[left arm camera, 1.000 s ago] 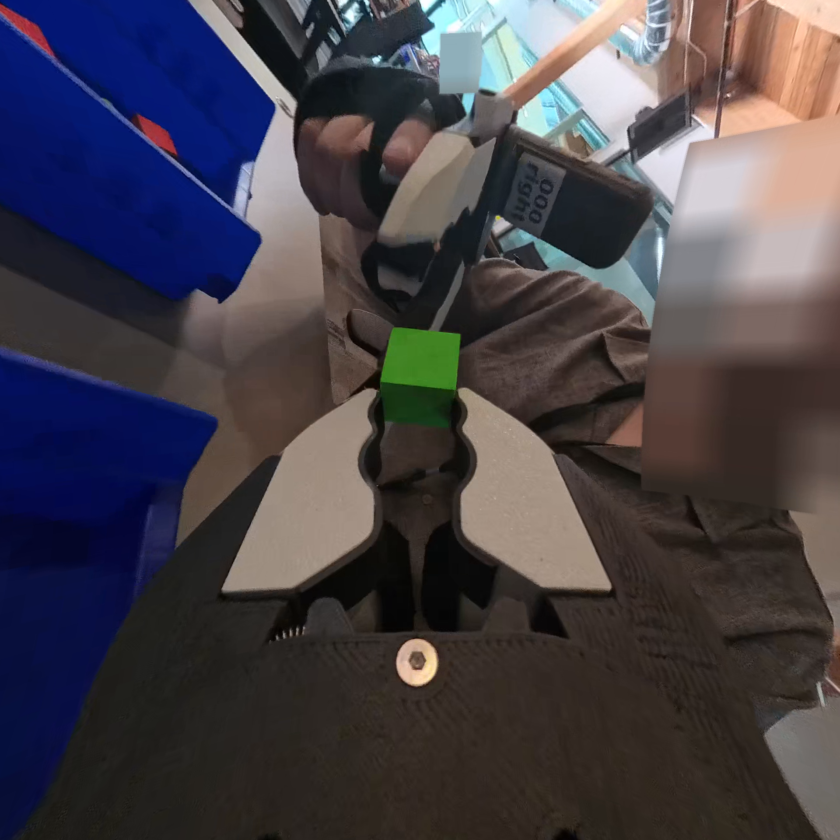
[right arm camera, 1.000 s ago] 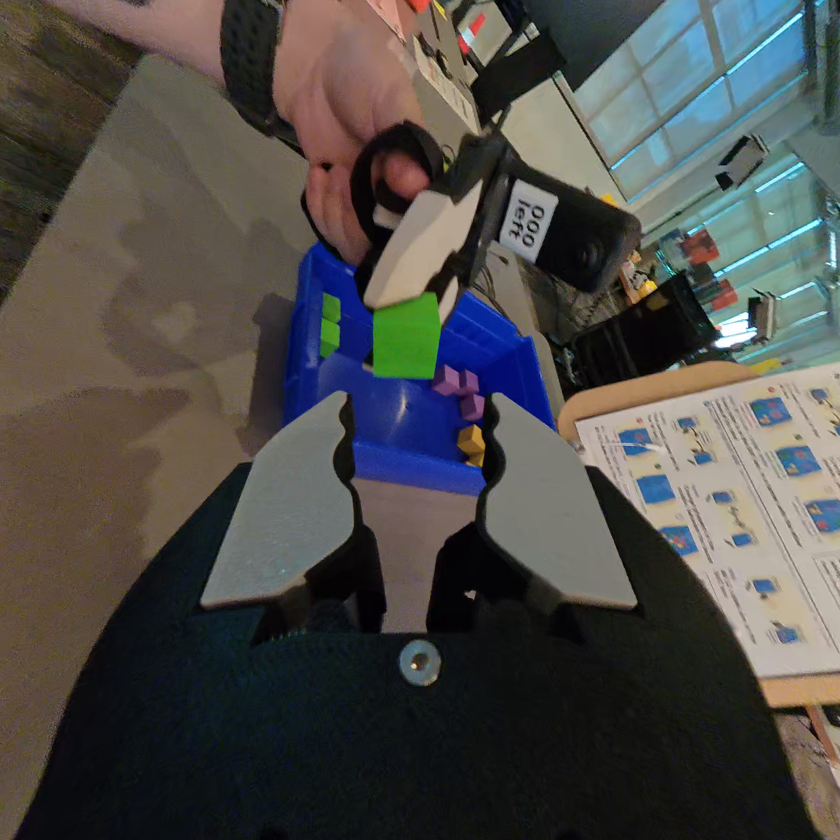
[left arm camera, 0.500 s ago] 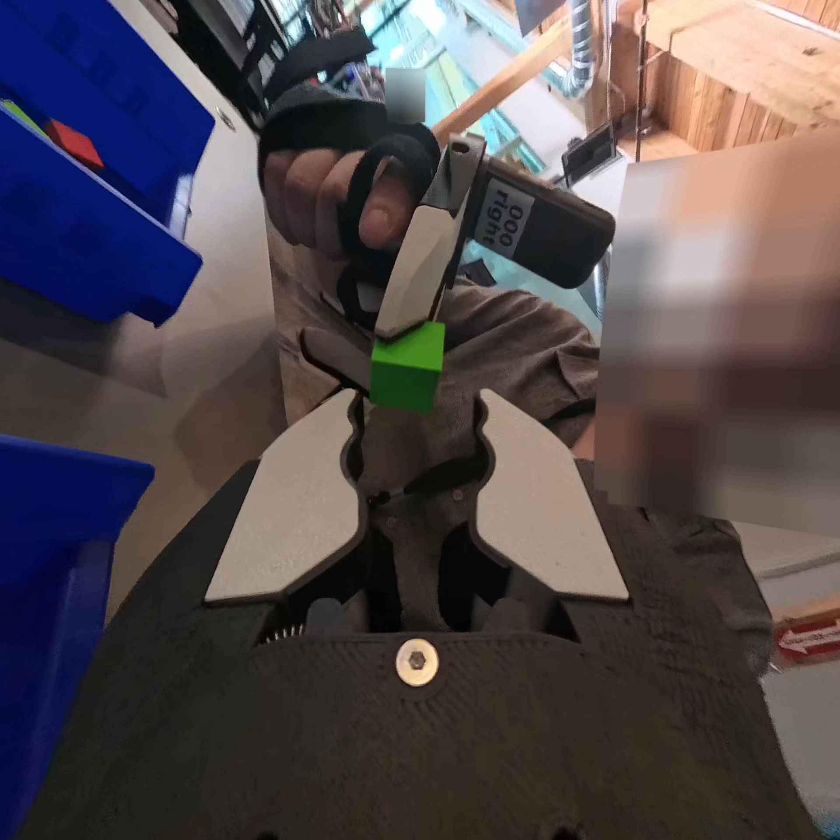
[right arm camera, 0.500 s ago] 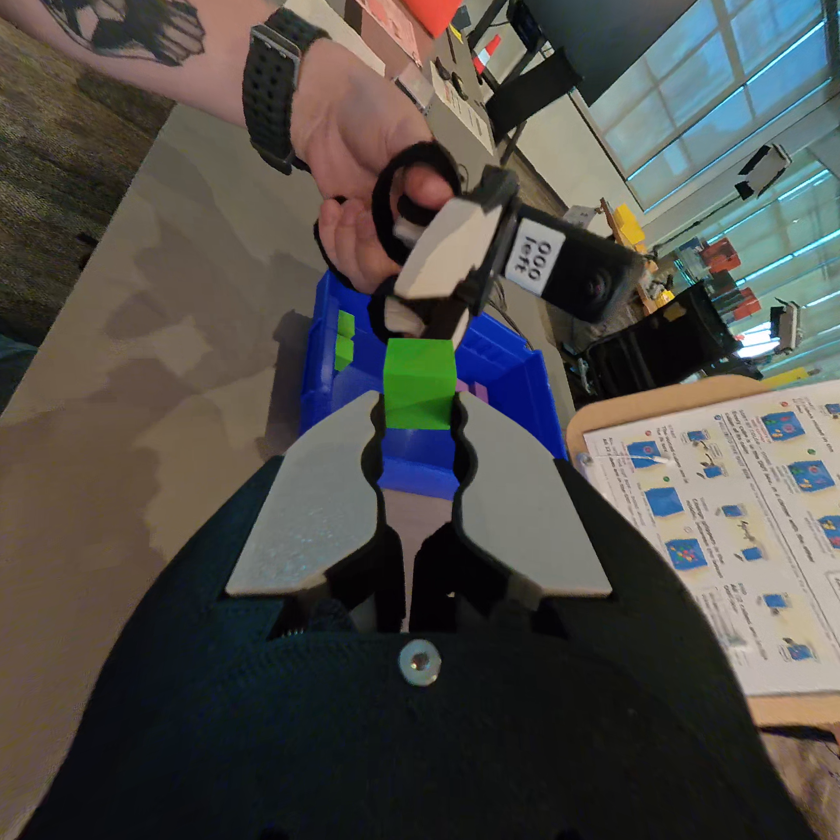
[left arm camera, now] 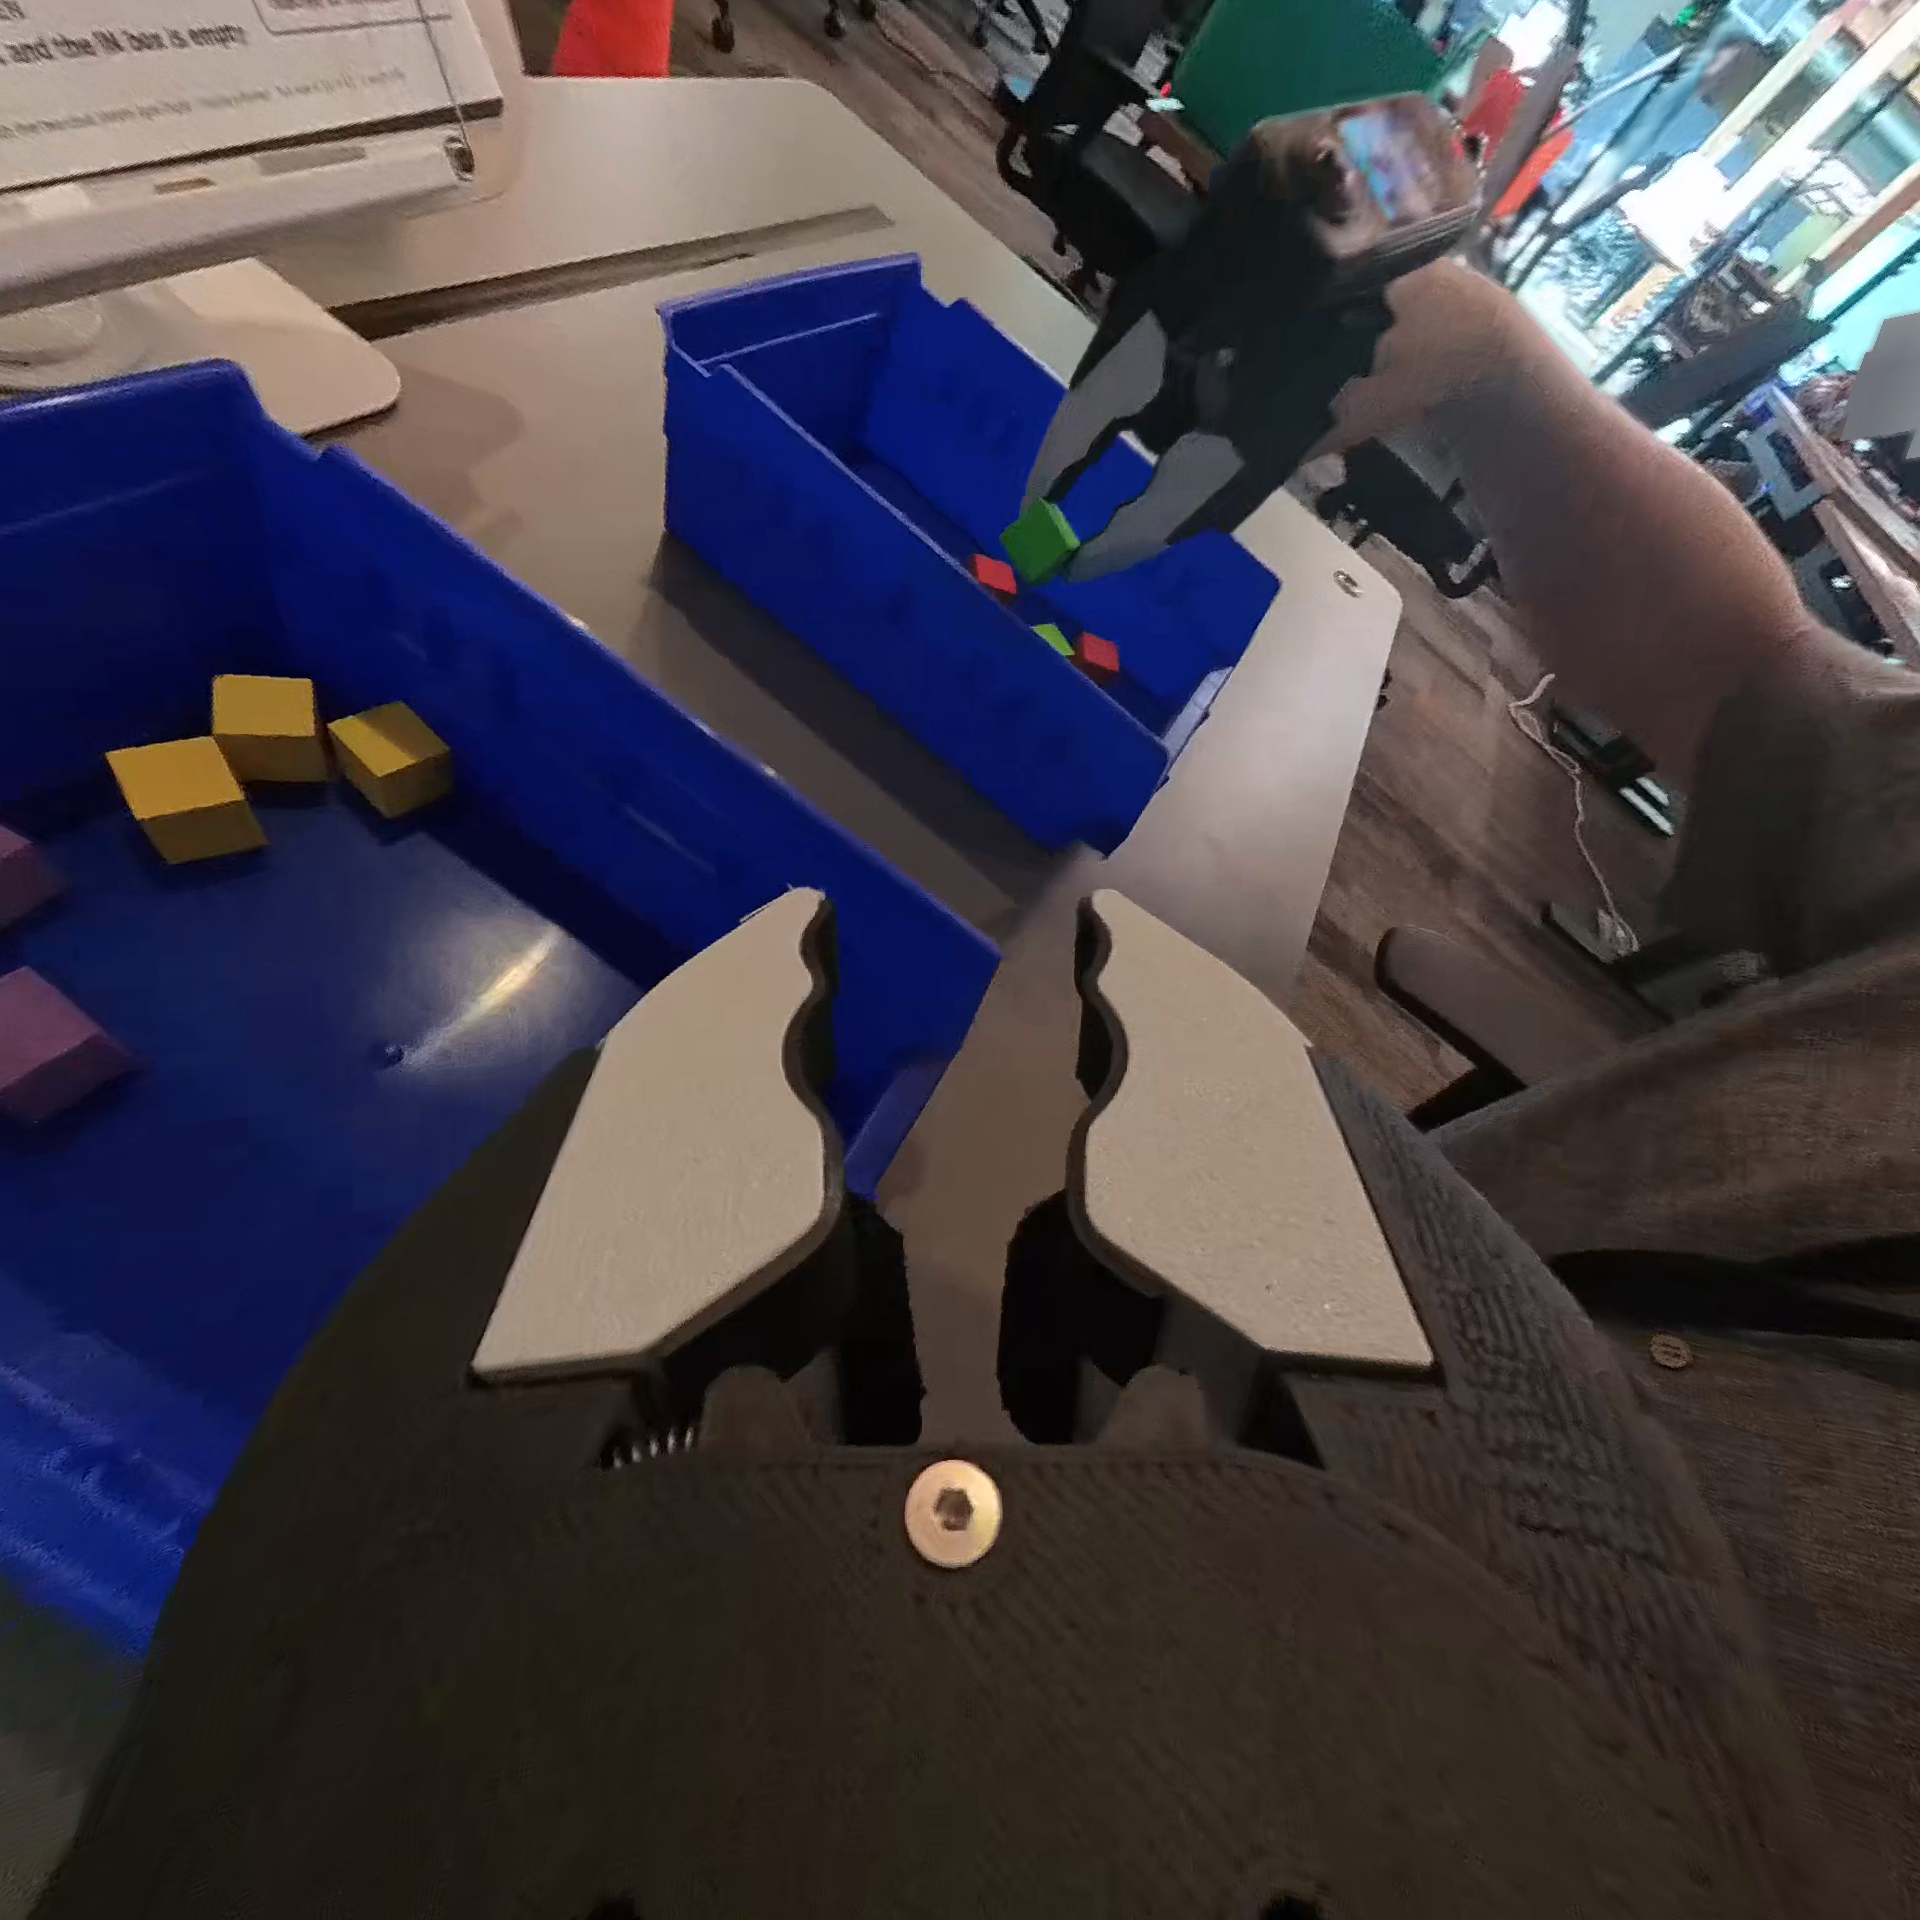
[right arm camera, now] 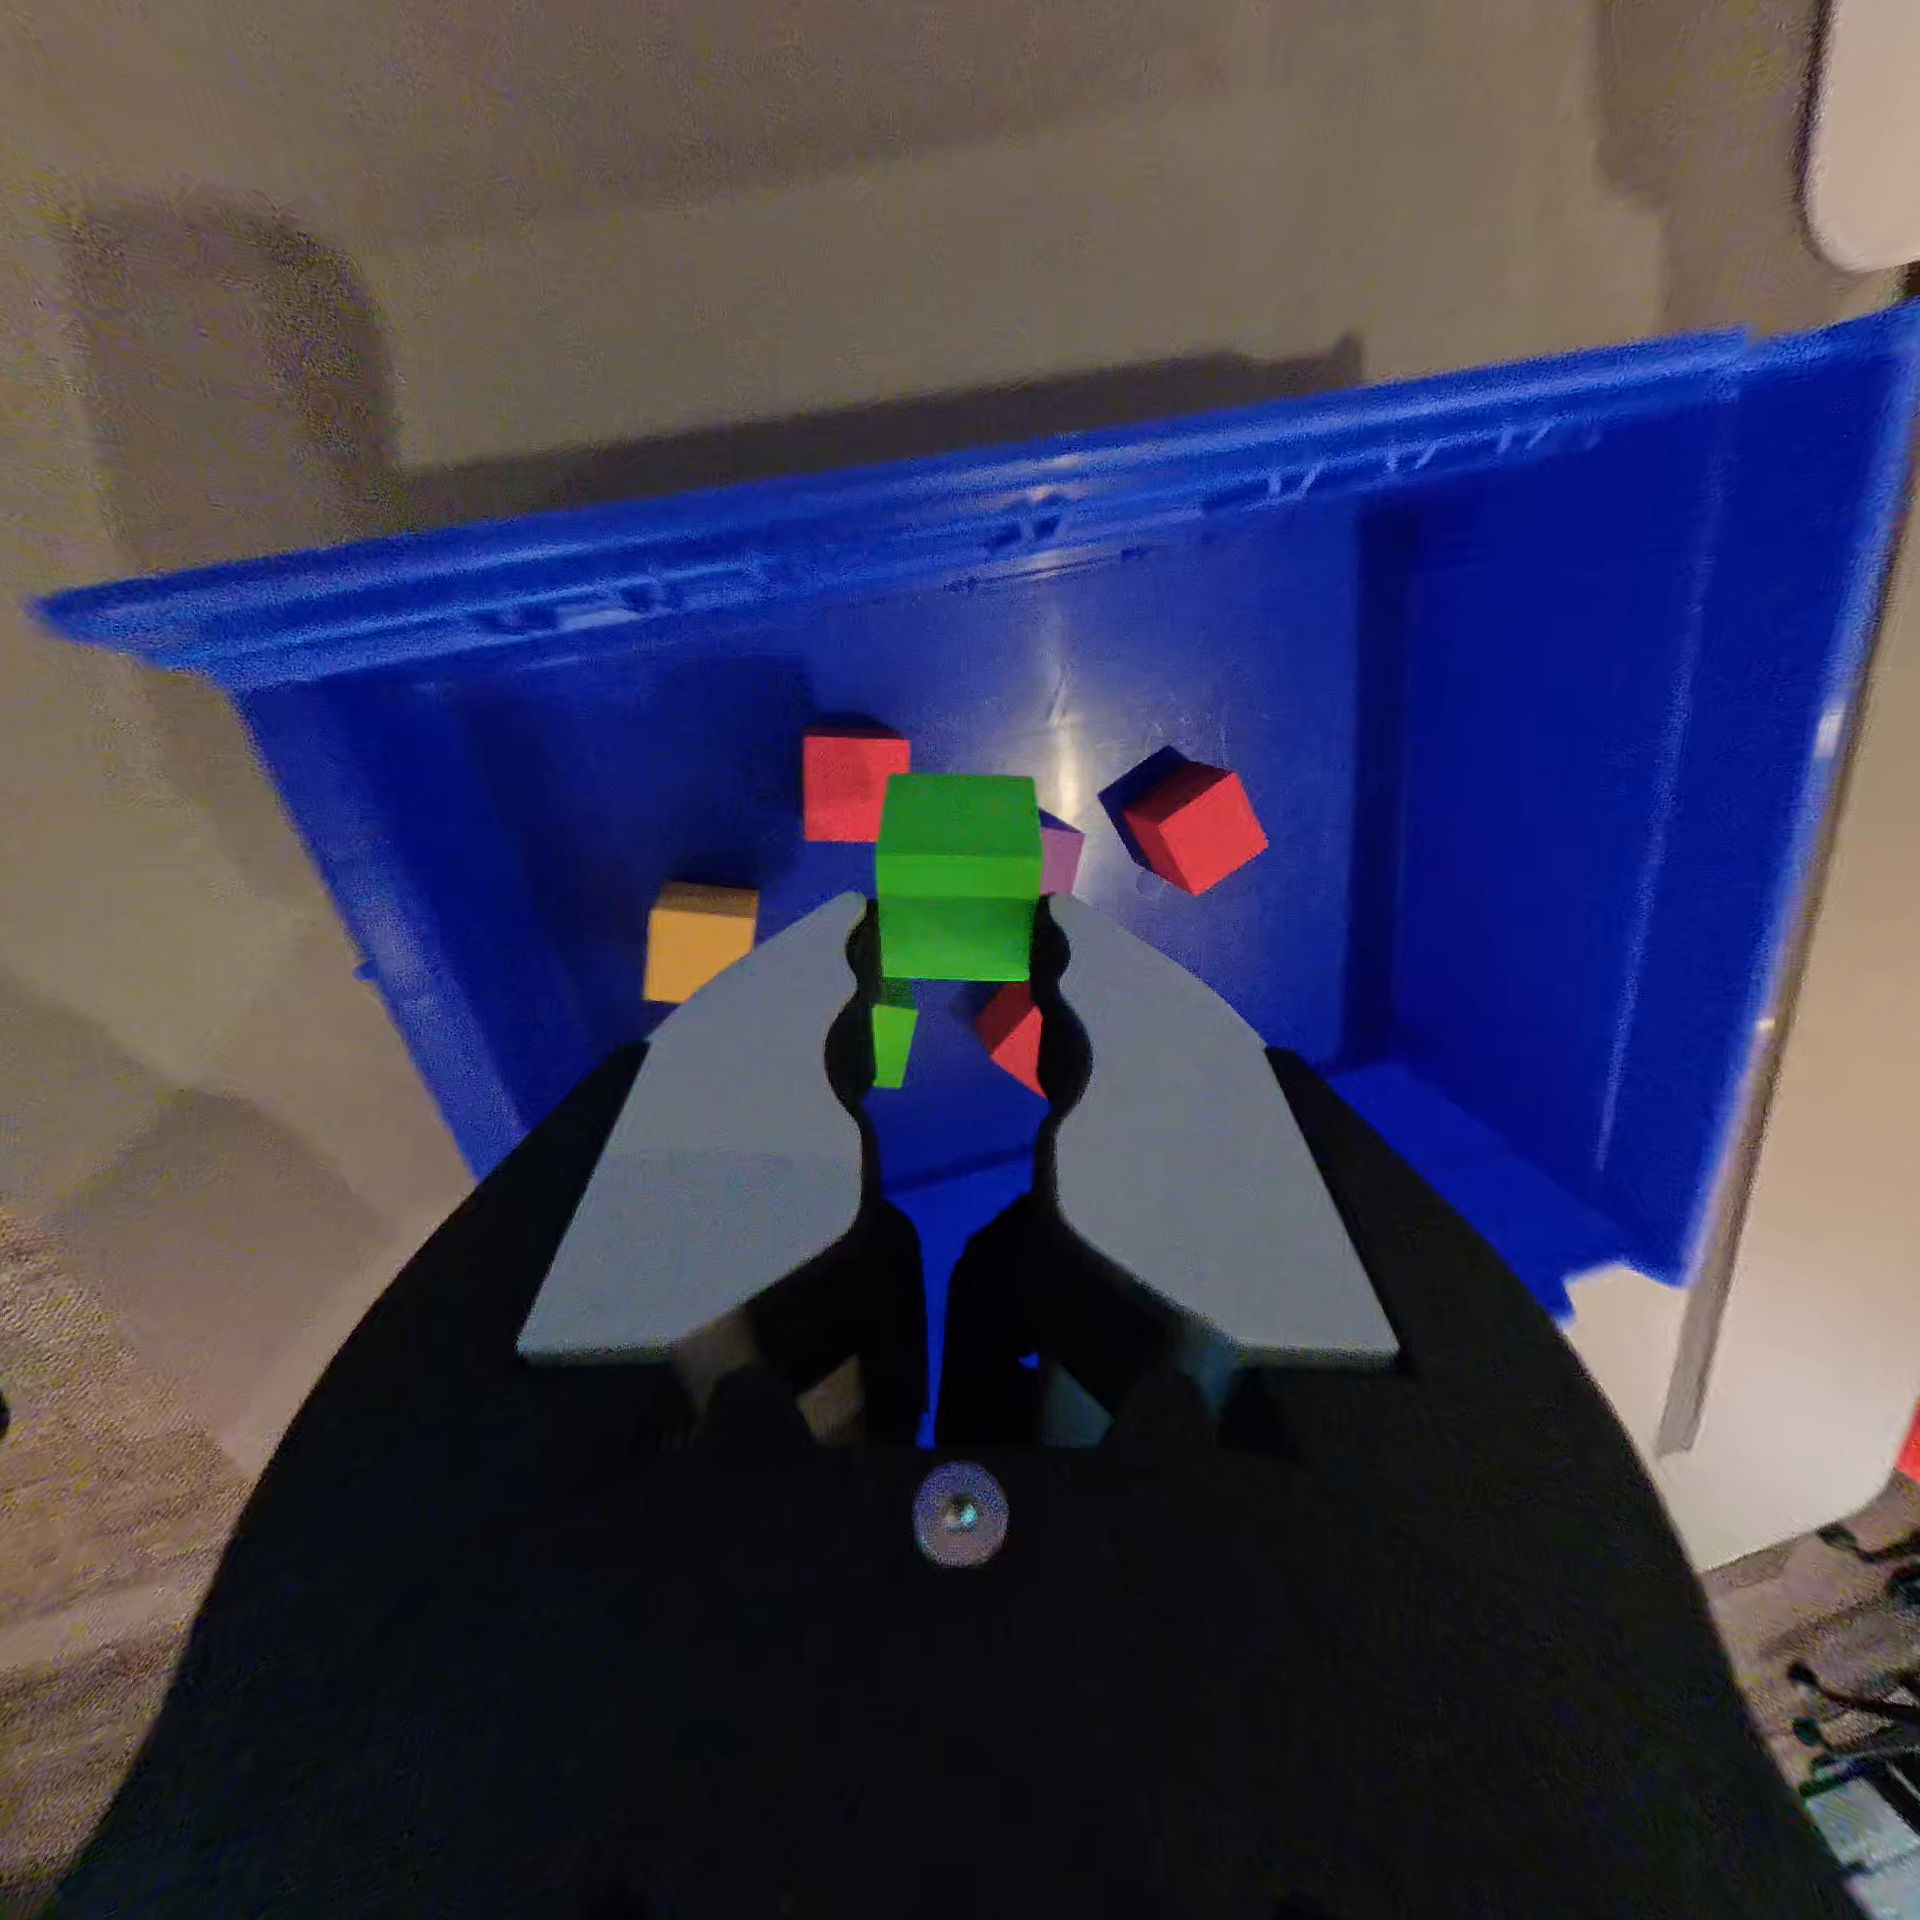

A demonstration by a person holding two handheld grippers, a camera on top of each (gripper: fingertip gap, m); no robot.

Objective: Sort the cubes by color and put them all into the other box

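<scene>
A green cube point(right arm camera: 956, 878) is pinched by the right hand-held gripper point(right arm camera: 956, 914) above a blue bin point(right arm camera: 1558, 727) of cubes, while the left hand-held gripper point(left arm camera: 951, 914) is held agape, empty.

table point(left arm camera: 582, 457) | near blue bin point(left arm camera: 520, 665), left edge: three yellow cubes point(left arm camera: 270, 727), purple blocks point(left arm camera: 42, 1039) (I count two) | far blue bin point(left arm camera: 810, 582), right corner: red cubes point(left arm camera: 1096, 655) | white stand base point(left arm camera: 208, 332), far edge
</scene>
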